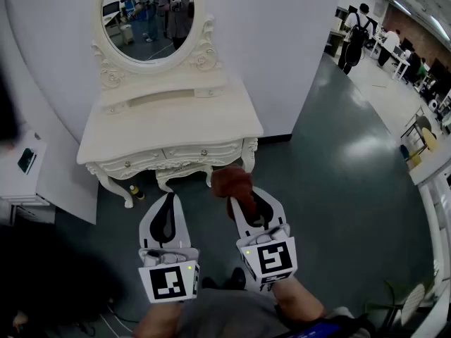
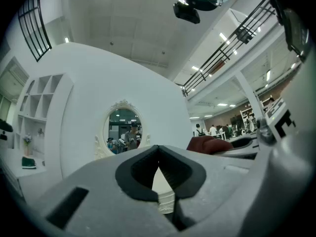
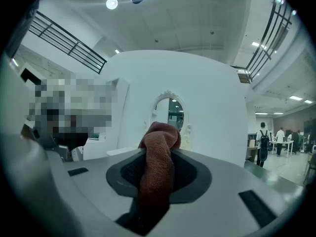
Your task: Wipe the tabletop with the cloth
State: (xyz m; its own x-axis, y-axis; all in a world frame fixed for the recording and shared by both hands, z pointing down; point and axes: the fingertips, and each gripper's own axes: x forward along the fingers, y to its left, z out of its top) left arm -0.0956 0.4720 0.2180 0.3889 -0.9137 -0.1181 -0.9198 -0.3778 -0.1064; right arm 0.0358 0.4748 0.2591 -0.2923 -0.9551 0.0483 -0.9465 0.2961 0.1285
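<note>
A white dressing table [image 1: 169,122] with an oval mirror [image 1: 149,16] stands against a curved white wall, ahead of both grippers. My right gripper [image 1: 243,199] is shut on a red-brown cloth [image 1: 231,183], which bunches out past the jaw tips, held in the air just short of the table's front edge. In the right gripper view the cloth [image 3: 158,167] hangs between the pads, with the mirror [image 3: 169,113] beyond. My left gripper [image 1: 169,199] is beside it, shut with its tips touching and nothing held [image 2: 158,149]. The cloth [image 2: 207,144] shows at its right.
A low white cabinet [image 1: 14,178] with a dark object [image 1: 27,159] stands left of the table. A small bottle [image 1: 135,191] sits on the floor under the table. People [image 1: 356,37] stand far back right. A white ledge [image 1: 437,217] runs along the right.
</note>
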